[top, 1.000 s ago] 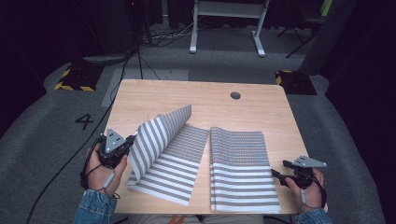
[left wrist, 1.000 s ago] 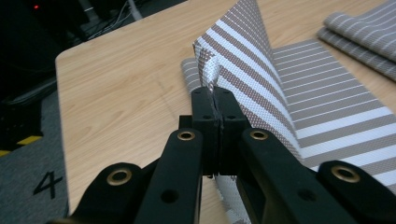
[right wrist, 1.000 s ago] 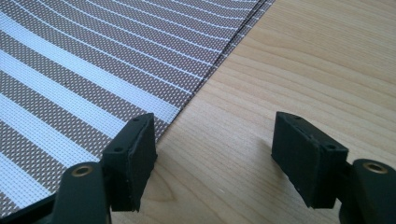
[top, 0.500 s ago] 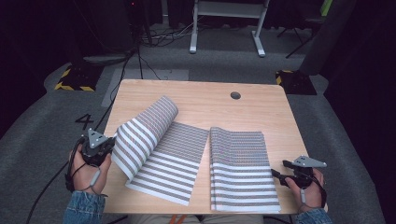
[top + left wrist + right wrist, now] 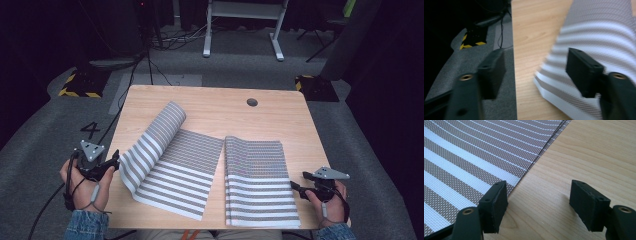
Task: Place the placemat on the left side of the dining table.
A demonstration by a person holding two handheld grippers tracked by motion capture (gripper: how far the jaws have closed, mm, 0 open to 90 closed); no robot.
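Left tool point(image 5: 114, 161), jaws just opened and empty, sits at nine o'clock of the curled grey-and-white striped woven mat point(image 5: 167, 157); right tool point(image 5: 295, 186) open.

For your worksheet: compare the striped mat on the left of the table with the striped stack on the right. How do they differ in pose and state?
1. The left mat curls up, its far end rolled over; the right stack lies flat.
2. The left mat sits askew and looks like a single sheet; the right stack sits square, with several layered edges.
3. The left gripper, jaws just opened, is at the left mat's edge; the right gripper waits open beside the right stack.

Both share grey and white stripes.
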